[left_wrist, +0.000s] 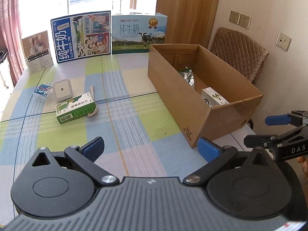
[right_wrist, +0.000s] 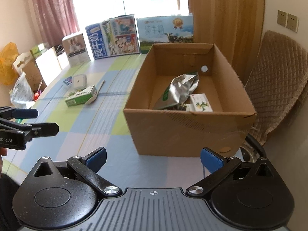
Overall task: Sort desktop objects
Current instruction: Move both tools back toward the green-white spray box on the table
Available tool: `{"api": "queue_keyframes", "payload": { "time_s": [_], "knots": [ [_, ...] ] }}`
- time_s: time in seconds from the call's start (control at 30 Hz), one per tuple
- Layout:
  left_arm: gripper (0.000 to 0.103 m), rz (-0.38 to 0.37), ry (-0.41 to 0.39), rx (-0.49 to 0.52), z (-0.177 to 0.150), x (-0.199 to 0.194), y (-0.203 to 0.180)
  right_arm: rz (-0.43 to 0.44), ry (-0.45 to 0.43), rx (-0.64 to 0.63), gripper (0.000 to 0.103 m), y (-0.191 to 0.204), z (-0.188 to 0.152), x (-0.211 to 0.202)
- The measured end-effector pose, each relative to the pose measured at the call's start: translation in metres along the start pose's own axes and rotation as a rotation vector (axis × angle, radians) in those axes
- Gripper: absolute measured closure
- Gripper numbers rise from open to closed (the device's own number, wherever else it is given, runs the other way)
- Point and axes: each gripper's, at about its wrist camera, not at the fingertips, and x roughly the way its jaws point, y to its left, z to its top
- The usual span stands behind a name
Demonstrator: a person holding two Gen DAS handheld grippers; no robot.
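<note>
An open cardboard box (left_wrist: 215, 119) (right_wrist: 173, 132) stands on the right of the table and holds a silver foil pouch (right_wrist: 179, 90) (left_wrist: 187, 76) and a small white carton (right_wrist: 201, 101) (left_wrist: 214, 96). On the left of the table lie a green box (left_wrist: 76, 108) (right_wrist: 80, 96), a white spoon (left_wrist: 93, 100) partly under it, a white square device (left_wrist: 61, 90) (right_wrist: 79, 80) and a small blue box (left_wrist: 42, 92) (right_wrist: 67, 81). My left gripper (left_wrist: 152, 150) is open and holds nothing, hovering near the table's front. My right gripper (right_wrist: 153, 158) is open before the cardboard box, also without a load.
Two milk cartons (left_wrist: 82, 36) (left_wrist: 138, 34) and a small beige box (left_wrist: 37, 52) stand along the far edge of the checked tablecloth (left_wrist: 123, 127). A quilted chair (left_wrist: 240, 53) is behind the box at the right wall. Bags and boxes (right_wrist: 21, 77) crowd the floor at left.
</note>
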Motion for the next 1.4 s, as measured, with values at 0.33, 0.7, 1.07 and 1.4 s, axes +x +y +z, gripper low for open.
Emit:
{"api": "queue_keyframes", "payload": {
  "time_s": [0.33, 0.7, 1.07, 1.4],
  "knots": [
    [0.002, 0.014, 0.006, 0.019, -0.016, -0.01, 0.016, 0.036, 0.064, -0.047, 0.002, 0.023, -0.009, 0.011],
    [0.002, 0.056, 0.053, -0.003, -0.031, -0.018, 0.044, 0.091, 0.119, -0.097, 0.002, 0.052, -0.017, 0.026],
    [0.002, 0.11, 0.111, 0.01, -0.042, -0.016, 0.084, 0.165, 0.15, -0.208, 0.002, 0.089, -0.013, 0.049],
    [0.002, 0.124, 0.15, 0.14, -0.034, 0.0, 0.12, 0.214, 0.131, -0.341, 0.002, 0.13, 0.016, 0.087]
  ]
}}
